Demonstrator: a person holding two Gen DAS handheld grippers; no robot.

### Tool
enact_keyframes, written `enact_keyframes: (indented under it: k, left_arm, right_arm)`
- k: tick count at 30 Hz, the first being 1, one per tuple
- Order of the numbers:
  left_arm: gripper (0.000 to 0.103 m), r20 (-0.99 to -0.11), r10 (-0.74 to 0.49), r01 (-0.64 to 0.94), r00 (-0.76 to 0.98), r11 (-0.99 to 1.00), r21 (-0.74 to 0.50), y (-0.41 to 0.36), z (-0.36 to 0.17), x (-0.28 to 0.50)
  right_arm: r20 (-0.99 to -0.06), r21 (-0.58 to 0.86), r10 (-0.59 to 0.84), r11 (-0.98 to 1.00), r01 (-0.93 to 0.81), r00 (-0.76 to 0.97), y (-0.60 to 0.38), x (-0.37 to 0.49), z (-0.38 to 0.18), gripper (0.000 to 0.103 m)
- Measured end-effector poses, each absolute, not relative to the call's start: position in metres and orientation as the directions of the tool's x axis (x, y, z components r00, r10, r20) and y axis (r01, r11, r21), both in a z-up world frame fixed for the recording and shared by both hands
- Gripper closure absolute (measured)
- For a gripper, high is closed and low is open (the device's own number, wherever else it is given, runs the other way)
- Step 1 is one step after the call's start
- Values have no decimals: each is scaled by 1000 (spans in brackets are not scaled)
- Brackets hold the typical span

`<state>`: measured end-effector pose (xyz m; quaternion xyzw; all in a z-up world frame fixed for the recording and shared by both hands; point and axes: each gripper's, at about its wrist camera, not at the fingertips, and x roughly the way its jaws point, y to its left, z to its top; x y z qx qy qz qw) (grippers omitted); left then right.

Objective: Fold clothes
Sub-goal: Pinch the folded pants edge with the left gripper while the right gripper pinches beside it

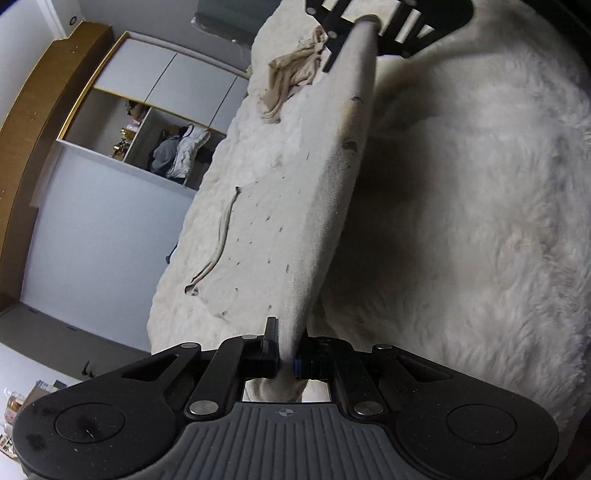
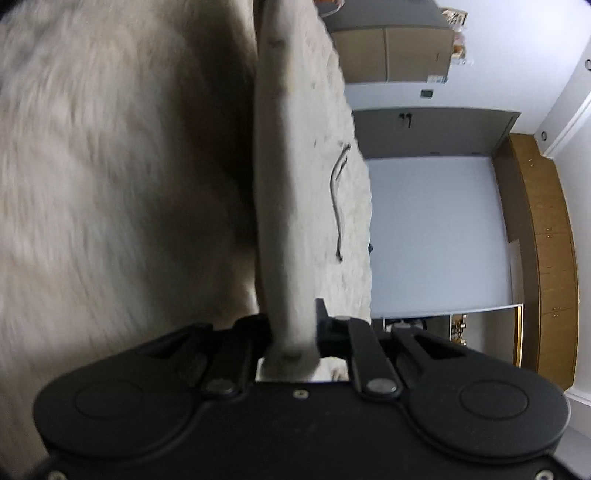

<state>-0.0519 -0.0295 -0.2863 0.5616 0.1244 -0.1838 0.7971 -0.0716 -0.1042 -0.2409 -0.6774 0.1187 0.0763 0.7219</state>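
A cream garment with small dark marks point(image 1: 332, 184) is stretched taut between my two grippers above a fluffy white bed cover point(image 1: 480, 221). My left gripper point(image 1: 286, 354) is shut on one end of it. The right gripper point(image 1: 369, 22) shows at the top of the left wrist view, shut on the far end. In the right wrist view the garment point(image 2: 277, 184) runs straight ahead from my right gripper point(image 2: 293, 332), which is shut on it. The lower part of the garment hangs onto the cover.
A crumpled beige garment point(image 1: 291, 77) lies on the cover further off. A thin strap point(image 1: 221, 236) lies near the bed's edge, also in the right wrist view point(image 2: 338, 199). A white wardrobe with open shelves point(image 1: 166, 147) stands beyond the bed.
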Motion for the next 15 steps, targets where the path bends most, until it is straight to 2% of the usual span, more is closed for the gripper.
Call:
enact_keyframes:
  k: [2,5,7,9,10,11,12,13,15]
  left_arm:
    - [98,-424,-139,445,895,315,838,-30,-286,-50]
    - [97,-448,-96,456,889,282,844,-26,-292,-47]
    - [90,-464,-64,464,883,259,847,-22,-294,-45]
    - [87,-507,-37,496,861,279,823,-16,-289,-46]
    - [76,-516,-36,503,856,290,814,-14,-286,-48]
    - [67,-523,-38,508,852,300,807,-11,-283,-53]
    - [49,-520,-42,508,853,291,810,-9,-281,-59]
    - [46,-513,-48,504,857,284,816,-7,-280,-64]
    - [46,-503,-75,504,861,266,822,-6,-278,-71]
  right_arm:
    - [-286,-955,-6,82,-285,958,-100,-81,-236,93]
    - [-325,-946,-27,30,-324,945,-96,-90,-241,93]
    - [-355,-935,-71,30,-353,932,-107,-89,-244,94]
    - [-380,-925,-123,42,-378,917,-120,-90,-241,94]
    - [-382,-924,-122,46,-379,916,-121,-92,-238,92]
    - [-382,-924,-96,62,-377,919,-121,-100,-231,88]
    - [-381,-923,-70,73,-377,922,-117,-107,-226,73]
    - [-383,-922,-54,76,-379,922,-114,-110,-224,57]
    - [-385,-920,23,69,-385,923,-100,-128,-223,48]
